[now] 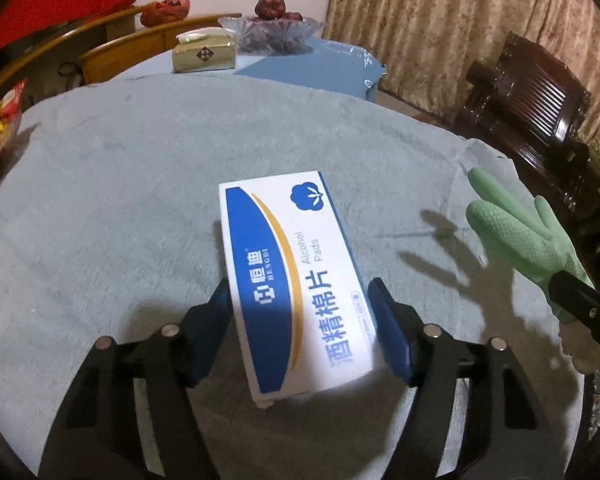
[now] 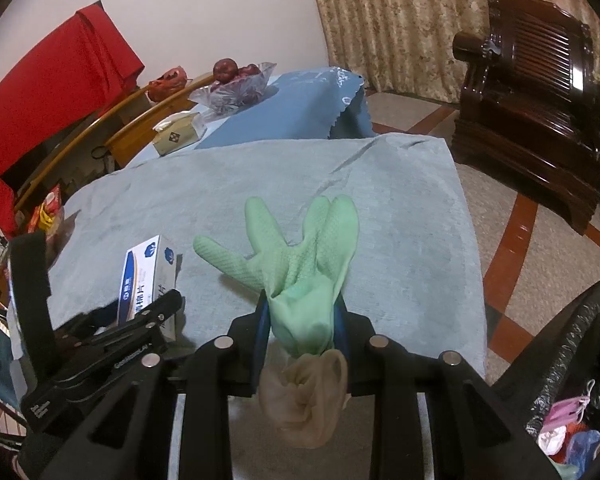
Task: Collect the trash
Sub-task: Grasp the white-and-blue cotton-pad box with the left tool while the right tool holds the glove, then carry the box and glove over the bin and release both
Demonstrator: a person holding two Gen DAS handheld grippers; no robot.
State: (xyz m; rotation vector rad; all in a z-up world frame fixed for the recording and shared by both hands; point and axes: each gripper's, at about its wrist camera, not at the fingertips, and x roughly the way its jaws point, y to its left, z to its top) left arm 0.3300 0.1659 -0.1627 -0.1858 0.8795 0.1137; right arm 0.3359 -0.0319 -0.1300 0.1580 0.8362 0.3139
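- Alcohol-pad box [image 1: 296,280], white and blue, lies on the grey towel [image 1: 140,184] covering the table, near the towel's front edge and left of the green rubber glove [image 2: 300,256]; it looks like the next piece of trash to go.
- Left gripper [image 1: 300,320] straddles the near end of the box, one blue pad on each long side. The jaws seem to touch the cardboard, but whether they press it yet cannot be told.
- Right gripper [image 2: 302,320] is clenched on the glove's cuff, so the fingers of the glove stand clear above the towel and a tan lining hangs below the jaws, ready to be carried off.
- Black trash bag [image 2: 572,344] gapes right of the towel, beyond the table's edge, with scraps already inside, likely placed close so each held item drops in easily.
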